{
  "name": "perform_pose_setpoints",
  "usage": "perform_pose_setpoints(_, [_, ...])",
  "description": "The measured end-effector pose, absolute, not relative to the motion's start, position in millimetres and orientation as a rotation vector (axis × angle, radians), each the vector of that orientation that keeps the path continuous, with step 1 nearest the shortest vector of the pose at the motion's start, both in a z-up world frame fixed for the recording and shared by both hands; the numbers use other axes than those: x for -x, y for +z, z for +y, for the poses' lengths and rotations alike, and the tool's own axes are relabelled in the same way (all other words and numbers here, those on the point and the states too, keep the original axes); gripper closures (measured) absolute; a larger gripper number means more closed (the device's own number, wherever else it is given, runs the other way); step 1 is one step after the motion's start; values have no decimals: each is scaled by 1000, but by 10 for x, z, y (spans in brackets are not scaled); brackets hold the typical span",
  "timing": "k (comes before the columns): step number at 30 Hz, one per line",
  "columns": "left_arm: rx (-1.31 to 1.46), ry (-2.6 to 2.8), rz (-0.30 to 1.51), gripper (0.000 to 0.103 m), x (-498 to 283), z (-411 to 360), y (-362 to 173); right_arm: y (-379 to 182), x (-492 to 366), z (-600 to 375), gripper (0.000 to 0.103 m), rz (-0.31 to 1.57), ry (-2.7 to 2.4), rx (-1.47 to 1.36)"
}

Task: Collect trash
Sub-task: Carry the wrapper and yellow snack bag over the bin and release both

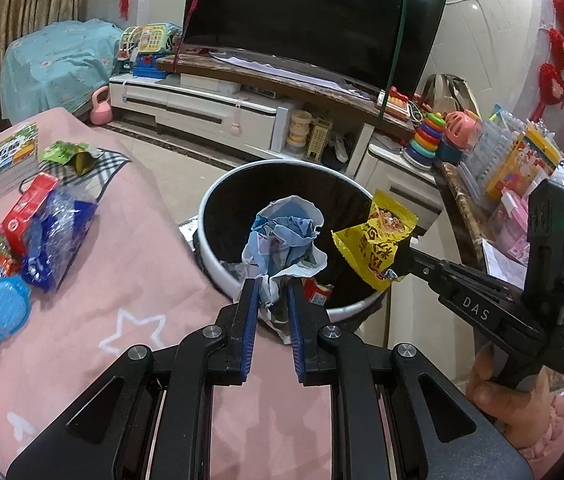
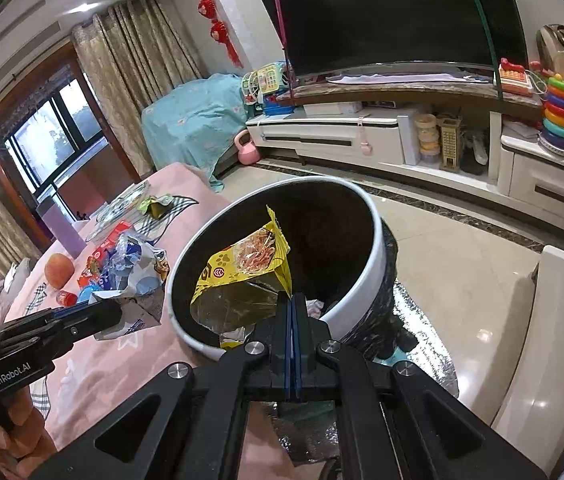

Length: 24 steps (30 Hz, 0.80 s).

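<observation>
Left wrist view: my left gripper (image 1: 273,294) pinches a crumpled paper wad (image 1: 284,236) over the trash bin (image 1: 217,276), so it should fall inside when let go. My right gripper (image 2: 293,304), jaws fully together on a yellow snack wrapper (image 2: 245,264), holds it above the bin's mouth too. Left of the bin, on the pink blanket (image 1: 121,280), a blue plastic bag (image 1: 57,236) and green wrapper (image 1: 67,156) wait. Nothing blocks the bin.
</observation>
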<state>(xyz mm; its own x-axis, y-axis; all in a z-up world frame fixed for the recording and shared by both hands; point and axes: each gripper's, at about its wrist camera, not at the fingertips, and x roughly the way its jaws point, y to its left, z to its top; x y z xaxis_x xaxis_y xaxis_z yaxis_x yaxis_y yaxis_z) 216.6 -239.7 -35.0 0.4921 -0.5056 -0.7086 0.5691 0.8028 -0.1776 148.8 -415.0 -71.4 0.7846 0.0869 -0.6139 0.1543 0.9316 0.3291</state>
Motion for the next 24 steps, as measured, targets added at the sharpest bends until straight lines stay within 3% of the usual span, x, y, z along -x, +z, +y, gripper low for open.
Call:
perform_pose_setpoints(11, [-106,-655,866,87,-2404,-2657,-437,-733,-1679,-4305,98,705,-56,-363])
perform_pose_setpoints(18, [-111,-643,857,58,-2416,-2685,-473,-746,-1745,-4374,95,719,-63,-369])
perform_pose_setpoints(21, [-108,-637,858,54,-2391,-2654,-486,-744,-1739,-4388,85,714,-51,-379])
perform_pose_setpoints(24, [-98,-628,869,51,-2345,-2565,-528,-710,-1716,-4353,65,698,-36,-384])
